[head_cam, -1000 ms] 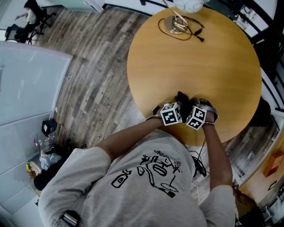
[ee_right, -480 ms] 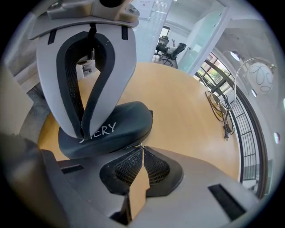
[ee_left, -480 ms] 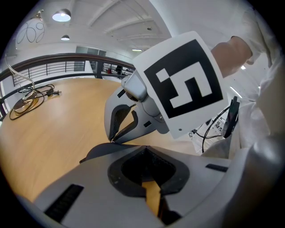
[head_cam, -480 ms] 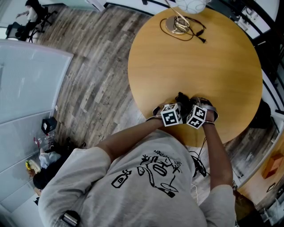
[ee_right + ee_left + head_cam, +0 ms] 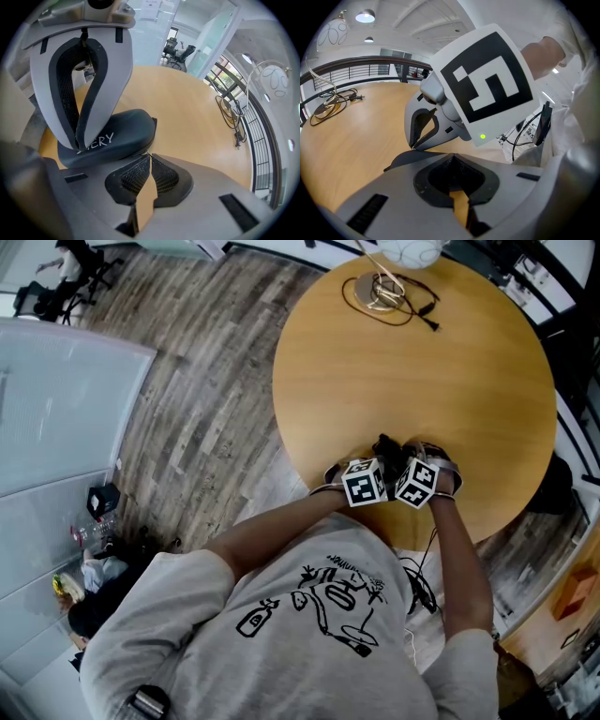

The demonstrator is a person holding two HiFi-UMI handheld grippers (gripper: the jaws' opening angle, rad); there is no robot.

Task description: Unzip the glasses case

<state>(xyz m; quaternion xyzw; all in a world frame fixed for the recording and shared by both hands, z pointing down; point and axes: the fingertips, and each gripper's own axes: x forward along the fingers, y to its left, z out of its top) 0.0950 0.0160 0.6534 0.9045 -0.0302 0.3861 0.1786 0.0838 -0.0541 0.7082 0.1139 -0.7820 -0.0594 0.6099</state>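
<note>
Nothing has moved this last second: the glasses case (image 5: 117, 136) stays zipped at the table's (image 5: 422, 352) 6 o'clock edge. Your left gripper (image 5: 452, 158), jaws together, bears on its lid. Your right gripper (image 5: 150, 154) pinches the apparent zip pull (image 5: 149, 151), so unzipping has not begun.

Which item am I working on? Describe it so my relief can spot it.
Find the round wooden table. At its near edge, the left gripper and right gripper pinch a dark, rounded glasses case. Only it carries white lettering.

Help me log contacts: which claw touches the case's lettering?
The left claw: its tips rest on the lettering on the glasses case; the right claw meets its edge.
</note>
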